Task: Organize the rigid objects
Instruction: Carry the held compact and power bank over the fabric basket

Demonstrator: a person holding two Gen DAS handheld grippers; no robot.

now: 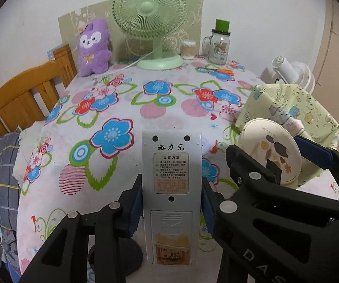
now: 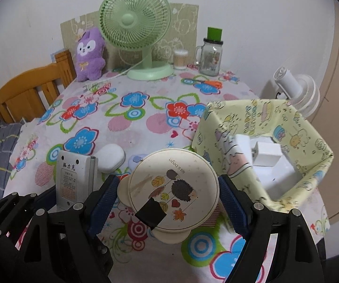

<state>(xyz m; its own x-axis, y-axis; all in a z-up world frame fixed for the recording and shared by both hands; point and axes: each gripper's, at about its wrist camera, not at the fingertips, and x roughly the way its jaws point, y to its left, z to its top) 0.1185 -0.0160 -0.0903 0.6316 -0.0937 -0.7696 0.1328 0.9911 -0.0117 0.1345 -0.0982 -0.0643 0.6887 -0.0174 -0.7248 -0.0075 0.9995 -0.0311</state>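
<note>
Left wrist view: my left gripper (image 1: 170, 202) is clamped on the grey remote (image 1: 171, 188), back side up, blue pads pressing both long edges, held above the floral tablecloth (image 1: 113, 108). Right gripper (image 1: 285, 162) shows at frame right with the round mirror (image 1: 269, 151).

Right wrist view: right gripper (image 2: 169, 195) holds the round cream mirror (image 2: 173, 188), hedgehog print facing me, fingers closed against its rim on both sides, lifted off the table. The yellow-patterned storage box (image 2: 311, 129) sits just to its right, with a white charger (image 2: 267, 156) inside. A white case (image 2: 111, 158) lies on the cloth beyond the remote (image 2: 71, 179). Green fan (image 2: 136, 30), purple plush (image 2: 89, 54) and glass jar (image 2: 210, 56) stand at the far edge.
</note>
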